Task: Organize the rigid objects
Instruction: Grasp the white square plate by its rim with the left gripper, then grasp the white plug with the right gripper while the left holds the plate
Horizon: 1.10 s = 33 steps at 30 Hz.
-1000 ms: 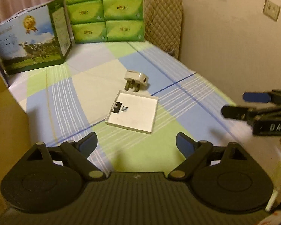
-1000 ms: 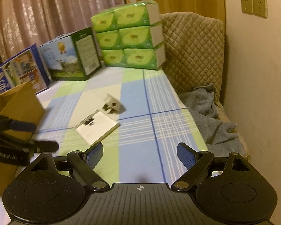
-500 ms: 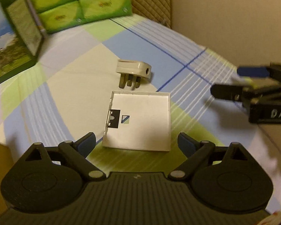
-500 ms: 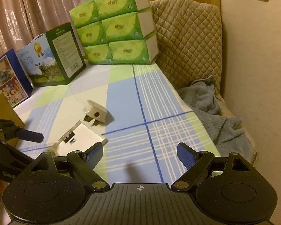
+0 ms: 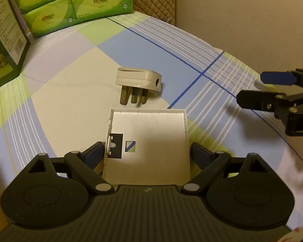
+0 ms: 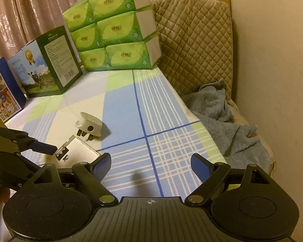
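Note:
A white square switch plate [image 5: 151, 141] lies face down on the checked cloth. My left gripper [image 5: 146, 155] is open, its fingers on either side of the plate's near end, apart from it. A white three-pin plug [image 5: 138, 82] lies just beyond the plate. In the right wrist view the plate [image 6: 74, 148] and plug [image 6: 88, 128] lie at lower left, with the left gripper's fingertips [image 6: 43, 147] over the plate. My right gripper [image 6: 150, 166] is open and empty above the cloth, right of both objects; it shows at the right edge of the left wrist view [image 5: 272, 92].
Green tissue packs [image 6: 113, 38] are stacked at the back. A green milk carton box [image 6: 48, 66] and a blue box [image 6: 2, 94] stand at the back left. A quilted chair back [image 6: 194, 38] and grey towel [image 6: 222, 121] are on the right, by the wall.
My left gripper has moved forward and down until its open fingers straddle the plate. My right gripper has moved closer to the plug. Plate and plug have not moved.

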Each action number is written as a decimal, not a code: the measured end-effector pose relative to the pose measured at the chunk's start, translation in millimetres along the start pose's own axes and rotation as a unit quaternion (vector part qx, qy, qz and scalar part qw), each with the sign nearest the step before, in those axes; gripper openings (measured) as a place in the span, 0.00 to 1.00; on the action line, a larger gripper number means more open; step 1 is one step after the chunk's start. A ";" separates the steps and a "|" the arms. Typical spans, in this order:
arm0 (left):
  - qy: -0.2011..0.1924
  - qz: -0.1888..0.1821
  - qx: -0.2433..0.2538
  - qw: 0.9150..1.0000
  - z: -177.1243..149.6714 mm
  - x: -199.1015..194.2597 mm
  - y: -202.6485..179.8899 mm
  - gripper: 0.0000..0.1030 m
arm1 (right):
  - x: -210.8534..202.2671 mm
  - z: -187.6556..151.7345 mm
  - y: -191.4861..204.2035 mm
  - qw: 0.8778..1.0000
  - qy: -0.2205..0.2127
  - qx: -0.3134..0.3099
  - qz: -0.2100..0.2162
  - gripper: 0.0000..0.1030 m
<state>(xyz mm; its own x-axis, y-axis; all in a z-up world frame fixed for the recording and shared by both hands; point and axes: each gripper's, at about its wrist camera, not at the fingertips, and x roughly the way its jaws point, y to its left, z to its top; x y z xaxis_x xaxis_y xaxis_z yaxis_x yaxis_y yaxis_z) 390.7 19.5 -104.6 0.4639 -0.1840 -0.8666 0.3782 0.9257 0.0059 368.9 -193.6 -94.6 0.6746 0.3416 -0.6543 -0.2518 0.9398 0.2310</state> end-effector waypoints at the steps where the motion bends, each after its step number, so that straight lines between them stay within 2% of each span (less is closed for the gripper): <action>1: 0.000 0.003 -0.007 1.000 -1.1 -1.5 -0.1 0.83 | 0.3 -0.1 0.2 1.000 0.000 0.001 0.000 0.81; 4: 0.005 0.020 -0.031 0.999 -8.2 -7.3 -1.8 0.83 | 0.5 -0.2 1.1 1.000 -0.002 0.003 0.002 0.81; 7: 0.009 0.061 -0.065 0.996 -23.9 -19.8 -6.7 0.82 | 1.3 -0.9 4.9 1.000 -0.002 0.001 0.007 0.81; 10: 0.003 0.093 -0.116 0.989 -46.2 -36.3 -10.8 0.82 | 0.5 -1.1 9.5 1.000 -0.005 -0.001 0.011 0.81; 14: -0.027 0.101 -0.201 0.974 -83.4 -55.8 -11.1 0.82 | -1.7 -1.0 15.4 1.000 -0.010 -0.005 0.016 0.81; 16: -0.052 0.107 -0.221 0.968 -100.1 -62.1 -13.4 0.82 | -2.9 -0.6 18.1 1.000 -0.013 -0.008 0.018 0.81; 20: -0.097 0.137 -0.197 0.966 -123.8 -67.1 -26.4 0.83 | -4.3 -0.8 21.3 1.000 -0.015 -0.017 0.021 0.81; 23: -0.127 0.143 -0.186 0.964 -132.6 -68.0 -31.7 0.83 | -4.5 -0.1 21.5 0.999 -0.017 -0.018 0.020 0.81; 26: -0.143 0.142 -0.194 0.960 -137.7 -66.9 -32.0 0.85 | -4.1 0.0 23.8 0.999 -0.017 -0.024 0.022 0.81; 33: -0.154 0.138 -0.194 0.959 -136.6 -61.7 -28.7 0.86 | -3.3 -0.6 33.6 0.998 -0.017 -0.045 0.027 0.81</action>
<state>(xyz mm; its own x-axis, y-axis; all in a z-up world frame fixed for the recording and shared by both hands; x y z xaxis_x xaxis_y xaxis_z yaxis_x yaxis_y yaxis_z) 241.8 49.4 -119.5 0.7412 0.0531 -0.6692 -0.0930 0.9954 -0.0240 357.9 -163.1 -85.1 0.6814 0.3937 -0.6170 -0.3492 0.9157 0.1986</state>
